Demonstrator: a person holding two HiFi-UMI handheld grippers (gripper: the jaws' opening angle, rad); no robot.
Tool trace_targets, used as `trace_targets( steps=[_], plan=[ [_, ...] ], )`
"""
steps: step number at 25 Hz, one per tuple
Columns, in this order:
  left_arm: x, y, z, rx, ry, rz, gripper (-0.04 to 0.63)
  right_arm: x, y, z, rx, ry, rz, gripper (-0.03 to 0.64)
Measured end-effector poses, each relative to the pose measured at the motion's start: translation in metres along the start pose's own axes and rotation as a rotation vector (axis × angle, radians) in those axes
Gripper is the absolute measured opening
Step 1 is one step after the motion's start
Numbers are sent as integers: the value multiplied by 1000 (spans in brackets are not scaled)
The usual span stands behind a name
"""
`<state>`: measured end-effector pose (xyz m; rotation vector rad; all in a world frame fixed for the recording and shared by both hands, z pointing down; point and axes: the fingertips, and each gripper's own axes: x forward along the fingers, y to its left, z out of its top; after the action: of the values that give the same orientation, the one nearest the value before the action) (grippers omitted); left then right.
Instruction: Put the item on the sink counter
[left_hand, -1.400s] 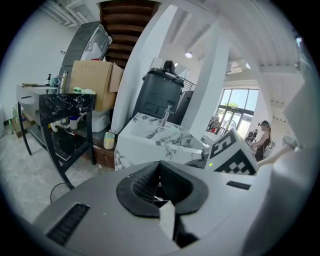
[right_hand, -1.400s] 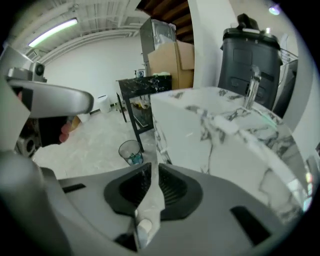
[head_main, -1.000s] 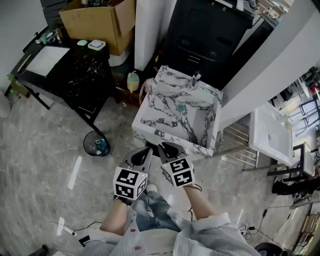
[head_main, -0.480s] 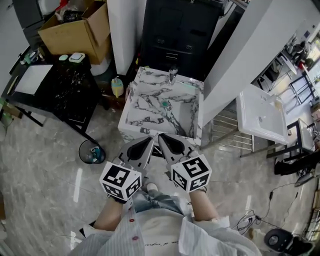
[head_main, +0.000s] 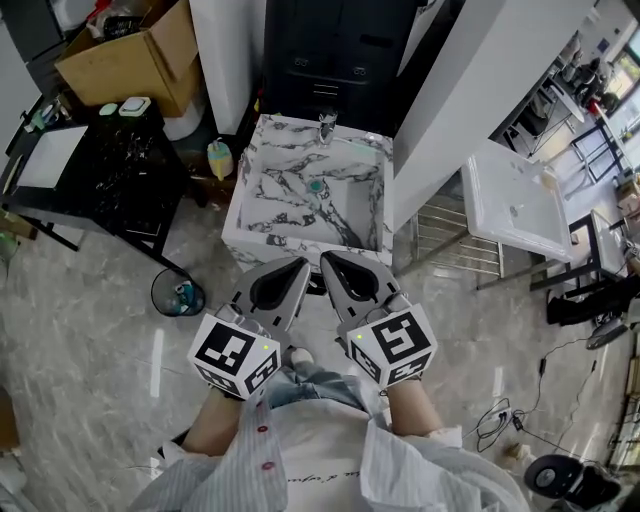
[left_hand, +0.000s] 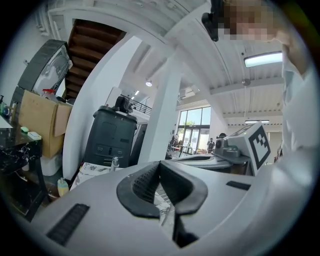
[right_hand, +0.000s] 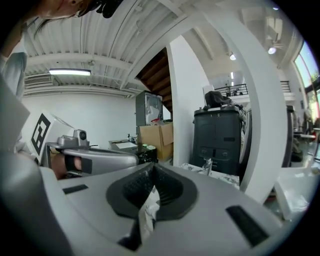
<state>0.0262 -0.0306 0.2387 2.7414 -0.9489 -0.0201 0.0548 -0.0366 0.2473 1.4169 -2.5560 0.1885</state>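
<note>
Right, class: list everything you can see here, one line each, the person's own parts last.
Marble-patterned square sink: one, white-grey, centre.
Chrome tap: one, silver, sink's back rim.
Brown cardboard box: one, top left.
Glossy black table: one, left.
Round black bin: one, floor beside table.
Plain white basin: one, right.
White crumpled scrap: one, pinched in right tongs.
Left tongs: one, grey, shut, empty.
Right tongs: one, grey, shut on scrap.

Head camera looks steeply down from above the person (head_main: 320, 470) onto the marble sink (head_main: 262, 215) and floor (head_main: 90, 300). A camera on the left hand-held gripper (left_hand: 159, 166) and one on the right hand-held gripper (right_hand: 152, 170) sit close behind their jaws, facing roughly level; both share the faucet (left_hand: 115, 162), dark cabinet (right_hand: 220, 135) and cardboard box (left_hand: 37, 120).
</note>
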Motion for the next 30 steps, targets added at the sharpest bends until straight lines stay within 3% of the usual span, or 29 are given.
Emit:
trace_targets(
  steps=[10,30],
  plan=[
    [-15,0,-5,14,3,58,17,-10,9,-7,15,2,12,8],
    [-24,4,-9,12,4,79,17,-3,18,-12,15,22,32,8]
  ],
)
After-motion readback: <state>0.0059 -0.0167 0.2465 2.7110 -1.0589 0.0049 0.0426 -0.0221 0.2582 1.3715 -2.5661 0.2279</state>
